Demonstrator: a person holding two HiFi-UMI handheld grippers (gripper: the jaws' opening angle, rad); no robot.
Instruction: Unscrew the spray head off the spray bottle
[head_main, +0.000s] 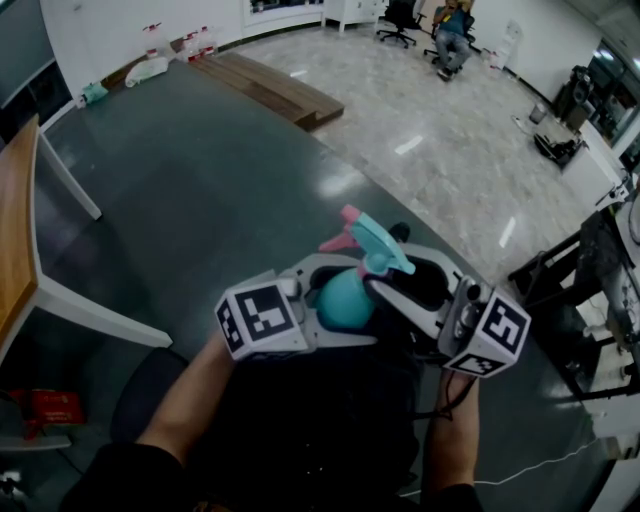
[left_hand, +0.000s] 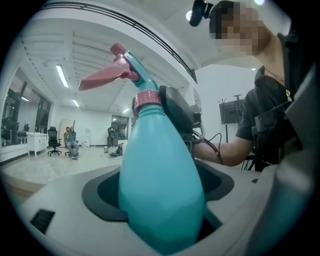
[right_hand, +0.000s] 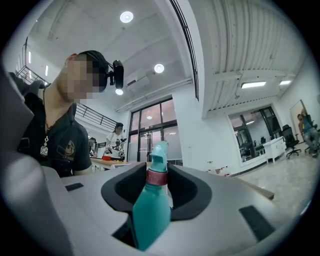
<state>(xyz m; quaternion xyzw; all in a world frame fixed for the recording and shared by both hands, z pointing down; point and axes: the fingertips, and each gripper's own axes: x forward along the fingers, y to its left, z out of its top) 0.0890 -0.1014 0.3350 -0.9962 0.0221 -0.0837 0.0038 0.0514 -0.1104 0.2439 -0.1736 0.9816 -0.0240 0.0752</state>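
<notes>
Item: spray bottle (left_hand: 160, 185), teal, pear-shaped body. It is held clear of the counter (head_main: 200, 190), above its near part and close to its right edge, with nothing resting on the dark glossy top beneath it.

Spray head (head_main: 372, 240): teal nozzle with a pink trigger (left_hand: 102, 77), seated on the bottle neck by a pink collar (right_hand: 156, 177). The head is seen still mounted on the bottle, which is tilted away from the person.

Left hand-held gripper (head_main: 322, 308): jaws are pressed against the wide lower body of the bottle, which fills the gap between them. A marker cube (head_main: 262, 322) is carried on its near side.

Right hand-held gripper (right_hand: 159, 182): jaws are set wide and closed on the spray head at the pink collar, one dark pad lying against each side. A second marker cube (head_main: 492, 335) is carried on it.

The two grippers are held just beside each other, the bottle between them, each supported by a bare forearm.

Surroundings: a wooden table (head_main: 15, 230) is placed at the counter's left edge; a low wooden platform (head_main: 270, 85) lies on the pale floor past the far edge.
</notes>
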